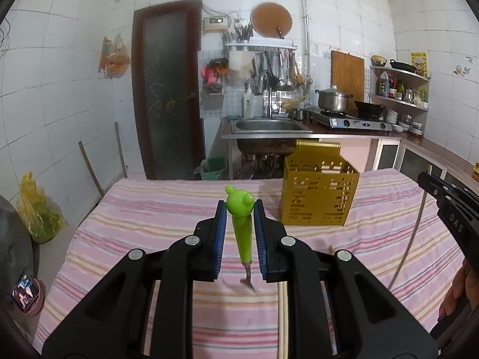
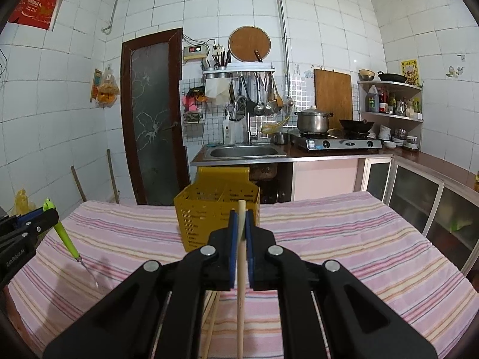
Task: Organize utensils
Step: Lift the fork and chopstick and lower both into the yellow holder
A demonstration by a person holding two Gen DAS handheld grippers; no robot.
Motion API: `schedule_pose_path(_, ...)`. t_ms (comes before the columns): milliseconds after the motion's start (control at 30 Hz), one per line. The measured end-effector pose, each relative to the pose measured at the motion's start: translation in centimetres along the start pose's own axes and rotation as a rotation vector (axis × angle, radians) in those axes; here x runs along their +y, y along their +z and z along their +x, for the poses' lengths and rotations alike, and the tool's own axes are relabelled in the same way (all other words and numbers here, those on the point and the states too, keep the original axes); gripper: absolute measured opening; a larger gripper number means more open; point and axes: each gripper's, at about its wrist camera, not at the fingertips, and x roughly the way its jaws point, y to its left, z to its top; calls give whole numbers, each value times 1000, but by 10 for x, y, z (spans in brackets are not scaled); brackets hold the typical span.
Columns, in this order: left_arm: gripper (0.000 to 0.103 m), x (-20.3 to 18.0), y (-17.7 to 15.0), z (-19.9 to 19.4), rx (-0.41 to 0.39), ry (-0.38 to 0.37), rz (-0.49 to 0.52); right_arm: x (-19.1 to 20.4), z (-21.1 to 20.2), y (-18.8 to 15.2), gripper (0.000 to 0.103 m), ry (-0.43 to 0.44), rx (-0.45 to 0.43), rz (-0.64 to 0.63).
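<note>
My left gripper (image 1: 239, 209) is shut on a green fork (image 1: 242, 236) with a round-eared cartoon head. The fork stands nearly upright, its metal tines just above the striped tablecloth (image 1: 149, 209). A yellow perforated utensil holder (image 1: 318, 191) stands on the cloth ahead and to the right. My right gripper (image 2: 241, 217) is shut on a pale wooden chopstick (image 2: 240, 257), held upright with the utensil holder (image 2: 217, 215) just behind it. The right gripper (image 1: 428, 181) shows at the far right of the left wrist view. The left gripper (image 2: 51, 214) with the fork (image 2: 64, 236) shows at the left of the right wrist view.
More chopsticks (image 1: 283, 314) lie on the cloth under the grippers. Beyond the table stand a steel sink (image 2: 244, 151), a gas stove (image 2: 338, 143) with a pot, and a dark door (image 2: 152, 119). A yellow plastic bag (image 1: 36, 209) sits off the table's left edge.
</note>
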Motion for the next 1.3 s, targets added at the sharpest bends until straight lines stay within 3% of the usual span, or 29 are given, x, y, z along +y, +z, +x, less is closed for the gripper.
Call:
schedule_pose_path(167, 17, -9, 34, 6, -34, -39, 1, -5, 4, 31, 6, -5, -40, -1)
schedule_pose_path(400, 17, -32, 104, 26, -108, -67, 3, -12, 19, 106, 6, -19, -140, -4)
schedule_pose_path(600, 17, -61, 156, 67, -141, -91, -4, -12, 48, 159, 6, -12, -193, 1)
schedule_pose_path(733, 17, -77, 170, 98, -149, -94, 6, -11, 76, 179, 6, 3, -208, 14)
schedule_pose_path(900, 17, -89, 164, 149, -112, -92, -1, -12, 122, 175, 6, 20, -192, 34)
schedule_pose_path(1067, 18, -93, 139, 196, -65, -88, 7, -15, 170, 140, 5, 36, -128, 18)
schedule_pose_path(1300, 17, -91, 114, 217, -27, -73, 31, -25, 208, 93, 6, 37, 9, 28)
